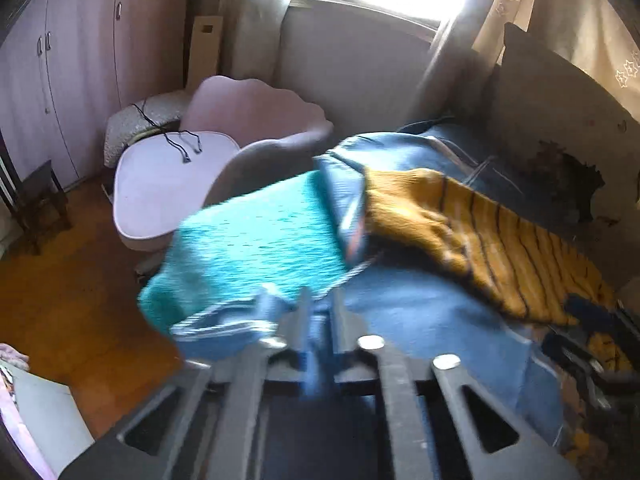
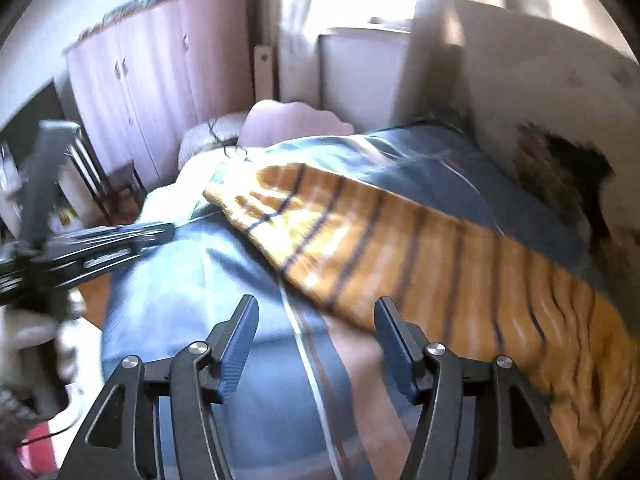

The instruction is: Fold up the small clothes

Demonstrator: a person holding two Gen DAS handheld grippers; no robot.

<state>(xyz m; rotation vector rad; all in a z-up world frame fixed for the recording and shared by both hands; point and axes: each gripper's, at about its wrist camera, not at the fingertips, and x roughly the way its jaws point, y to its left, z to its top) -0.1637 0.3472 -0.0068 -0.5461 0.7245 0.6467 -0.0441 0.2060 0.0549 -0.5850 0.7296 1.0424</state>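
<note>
A teal knitted garment lies at the left edge of the bed on the blue bedspread. My left gripper is shut on light blue cloth at the teal garment's near edge. A mustard yellow sweater with dark stripes lies spread to the right; it fills the right wrist view. My right gripper is open and empty, just above the bedspread next to the sweater's lower edge. The left gripper shows blurred at the left of the right wrist view.
A pink shell-shaped armchair with a black cord on its seat stands beside the bed. Pink wardrobes line the far left wall. A dark headboard rises at the right. A small dark stool stands on the wooden floor.
</note>
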